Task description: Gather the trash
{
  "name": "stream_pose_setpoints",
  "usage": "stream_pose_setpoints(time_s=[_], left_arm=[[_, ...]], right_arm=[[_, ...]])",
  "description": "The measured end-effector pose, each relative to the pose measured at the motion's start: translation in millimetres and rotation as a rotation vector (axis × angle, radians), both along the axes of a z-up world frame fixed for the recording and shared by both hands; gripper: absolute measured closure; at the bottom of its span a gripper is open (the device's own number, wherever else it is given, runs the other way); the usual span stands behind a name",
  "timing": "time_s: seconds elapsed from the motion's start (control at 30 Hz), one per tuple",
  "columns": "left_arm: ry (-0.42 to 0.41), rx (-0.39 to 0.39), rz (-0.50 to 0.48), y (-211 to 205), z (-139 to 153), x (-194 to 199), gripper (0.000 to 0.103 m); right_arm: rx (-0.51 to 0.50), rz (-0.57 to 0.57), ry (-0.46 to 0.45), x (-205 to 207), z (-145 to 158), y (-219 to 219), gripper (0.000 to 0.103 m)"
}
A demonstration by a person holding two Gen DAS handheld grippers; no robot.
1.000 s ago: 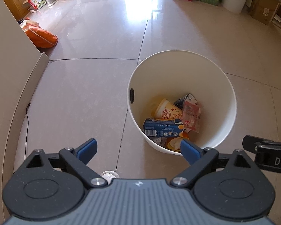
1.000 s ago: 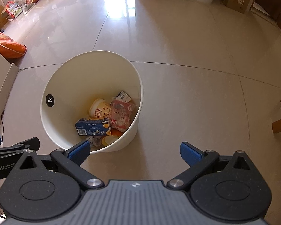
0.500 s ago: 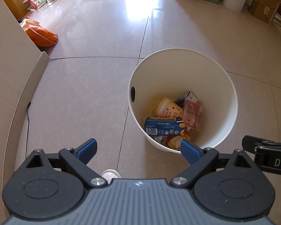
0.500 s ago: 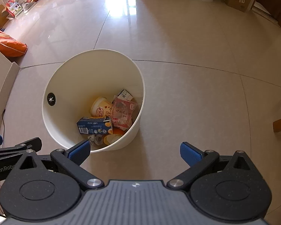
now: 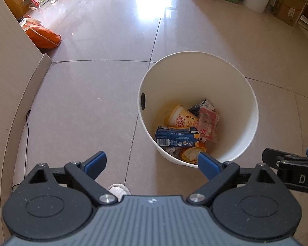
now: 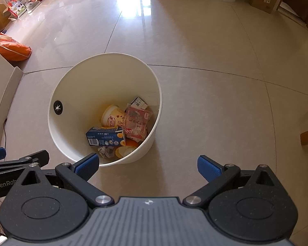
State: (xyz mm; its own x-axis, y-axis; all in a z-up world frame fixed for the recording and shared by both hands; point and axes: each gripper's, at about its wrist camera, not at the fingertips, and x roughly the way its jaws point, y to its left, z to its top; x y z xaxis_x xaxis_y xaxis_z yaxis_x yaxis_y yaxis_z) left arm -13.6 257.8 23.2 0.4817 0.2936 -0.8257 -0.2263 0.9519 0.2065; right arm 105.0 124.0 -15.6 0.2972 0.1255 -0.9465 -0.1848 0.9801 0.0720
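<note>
Glossy beige tiled floor [image 6: 205, 78] catching bright glare, boxes [image 5: 288, 6] along far wall

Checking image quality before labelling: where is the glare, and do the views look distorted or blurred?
Left wrist view: strong window glare on the floor tiles beyond the white bin; grout lines bow from the fisheye. Right wrist view: the same glare at top centre, edges curved, corners dark; the trash in the bin stays sharp and readable.

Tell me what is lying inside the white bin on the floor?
Inside the white bin lie a blue carton, a yellow paper cup, a red-and-clear wrapper, a small box, crumpled paper and an orange lid. Anything beneath them is covered.
</note>
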Motion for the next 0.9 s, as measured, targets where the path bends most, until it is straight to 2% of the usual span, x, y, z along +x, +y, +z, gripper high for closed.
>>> stream_pose_setpoints(time_s=[0.9], left_arm=[[0.000, -0.012, 0.002, 0.8, 0.8, 0.4, 0.008]], right_arm=[[0.008, -0.016, -0.001, -0.3, 0.5, 1.0, 0.000]])
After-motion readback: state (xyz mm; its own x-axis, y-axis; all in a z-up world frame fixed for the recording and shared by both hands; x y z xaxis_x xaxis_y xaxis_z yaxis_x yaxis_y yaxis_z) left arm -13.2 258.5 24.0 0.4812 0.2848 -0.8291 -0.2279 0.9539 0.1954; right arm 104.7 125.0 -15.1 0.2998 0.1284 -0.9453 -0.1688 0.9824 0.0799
